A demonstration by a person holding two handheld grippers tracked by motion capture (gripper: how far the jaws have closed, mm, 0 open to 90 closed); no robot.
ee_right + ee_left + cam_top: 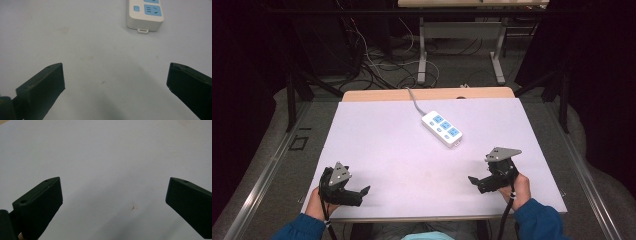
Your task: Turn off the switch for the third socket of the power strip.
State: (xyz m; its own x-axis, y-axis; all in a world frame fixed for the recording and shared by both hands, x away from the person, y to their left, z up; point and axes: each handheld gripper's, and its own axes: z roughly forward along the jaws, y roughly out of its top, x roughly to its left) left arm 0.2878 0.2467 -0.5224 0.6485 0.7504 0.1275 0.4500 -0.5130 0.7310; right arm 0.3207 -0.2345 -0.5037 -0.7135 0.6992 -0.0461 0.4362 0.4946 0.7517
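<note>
Left gripper (362, 192): low over the near left part of the counter (392, 150), fingers (40, 202) spread wide, holding nothing.
Right gripper (474, 181): near right, fingers (42, 85) wide apart too, nothing between them.
Power strip (442, 128): white with blue sockets, flat on the counter toward the back, ahead of the right gripper, not touching it.
Cord (413, 99): grey, runs off the far edge.

Bright tabletop, dark surround, soft blur
</note>
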